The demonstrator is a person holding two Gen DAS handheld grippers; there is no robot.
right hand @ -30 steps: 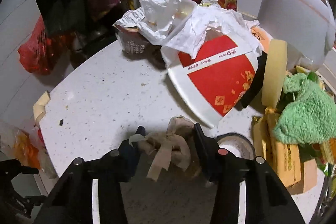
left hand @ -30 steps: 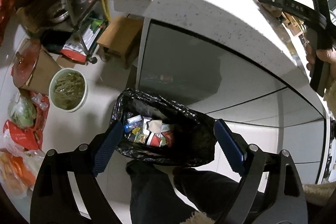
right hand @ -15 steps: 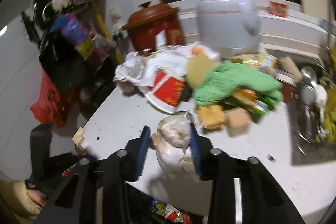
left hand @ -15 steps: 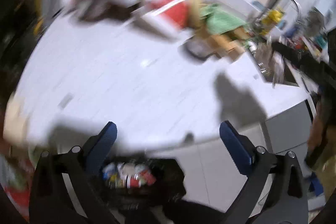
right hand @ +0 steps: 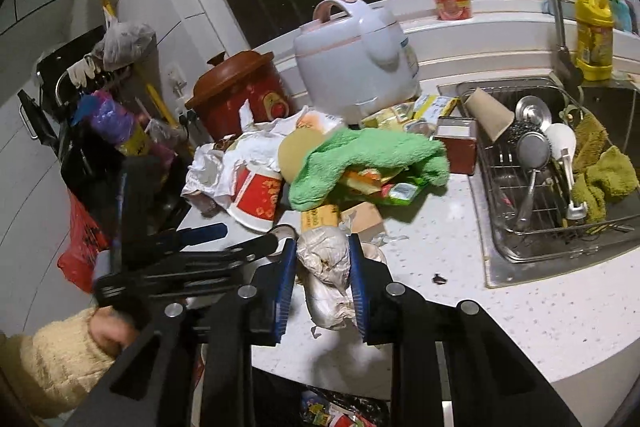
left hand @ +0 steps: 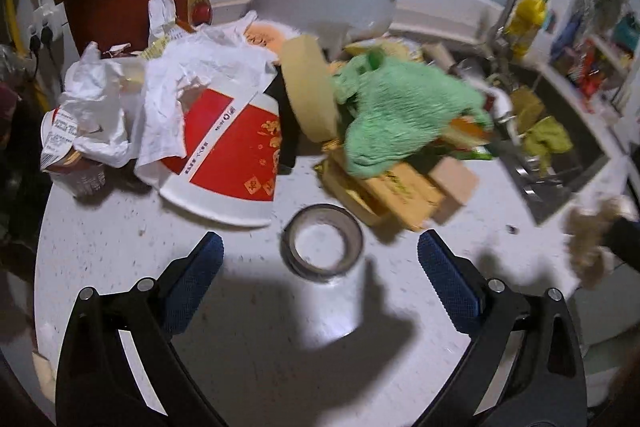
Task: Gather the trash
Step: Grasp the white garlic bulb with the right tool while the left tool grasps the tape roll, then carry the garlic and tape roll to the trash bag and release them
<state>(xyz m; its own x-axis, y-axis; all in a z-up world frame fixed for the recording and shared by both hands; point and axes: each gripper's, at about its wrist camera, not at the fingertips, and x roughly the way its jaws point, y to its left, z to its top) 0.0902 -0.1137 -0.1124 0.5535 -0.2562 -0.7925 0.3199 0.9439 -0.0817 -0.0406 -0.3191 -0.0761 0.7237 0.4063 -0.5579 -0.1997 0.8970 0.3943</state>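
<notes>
Blue-padded right gripper (right hand: 322, 285) fingers clamp crumpled tissue (right hand: 326, 273); left gripper (left hand: 320, 275) fingers spread wide, empty.

The green cloth (left hand: 400, 115) hides most of the packets beneath it. Beside the sink (left hand: 560, 163), the crumpled wad (left hand: 588, 239) is blurred. The trash bag (right hand: 344, 413) is cut off by the frame edge.

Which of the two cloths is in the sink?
The olive-yellow cloth, draped over the sink rack's right side; the bright green cloth lies on the countertop trash pile.
</notes>
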